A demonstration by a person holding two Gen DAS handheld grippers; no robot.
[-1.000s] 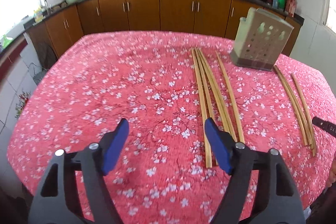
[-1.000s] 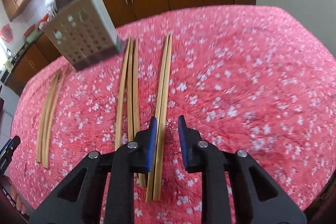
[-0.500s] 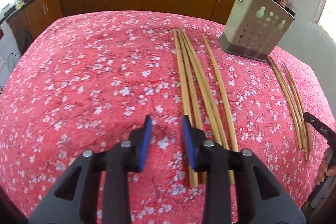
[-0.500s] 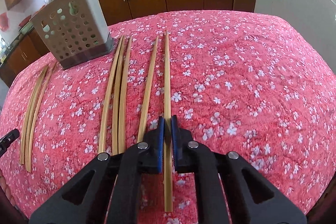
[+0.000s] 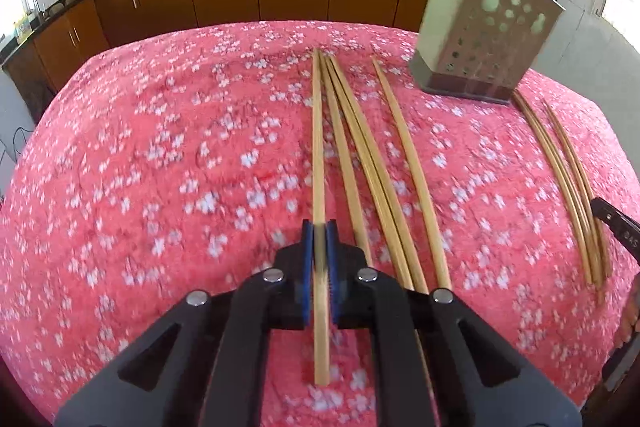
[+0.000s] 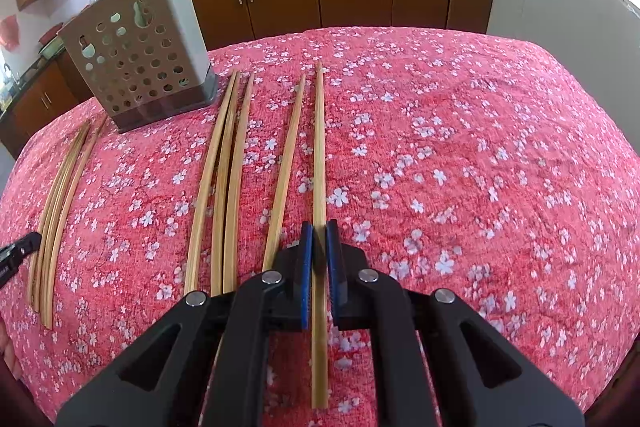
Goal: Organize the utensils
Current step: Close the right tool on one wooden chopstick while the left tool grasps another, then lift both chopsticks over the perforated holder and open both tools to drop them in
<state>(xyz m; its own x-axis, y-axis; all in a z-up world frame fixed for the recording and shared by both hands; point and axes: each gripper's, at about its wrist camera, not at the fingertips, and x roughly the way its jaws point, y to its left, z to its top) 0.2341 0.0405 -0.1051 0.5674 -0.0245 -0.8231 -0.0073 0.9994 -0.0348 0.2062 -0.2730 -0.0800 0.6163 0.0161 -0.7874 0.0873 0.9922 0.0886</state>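
Two grippers each clamped one chopstick: left gripper (image 5: 319, 235) on the chopstick (image 5: 318, 147), right gripper (image 6: 319, 233) on another (image 6: 319, 147). Four lay loose beside; perforated holder (image 6: 140, 55) stood behind.

chopsticks (image 6: 234, 179) on tablecloth (image 6: 480, 167), holder (image 6: 140, 55) behind them

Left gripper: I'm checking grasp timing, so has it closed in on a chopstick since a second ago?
Yes. The left gripper has shifted right and forward toward the perforated utensil holder, and its jaws have narrowed from wide open to clamping the leftmost chopstick.
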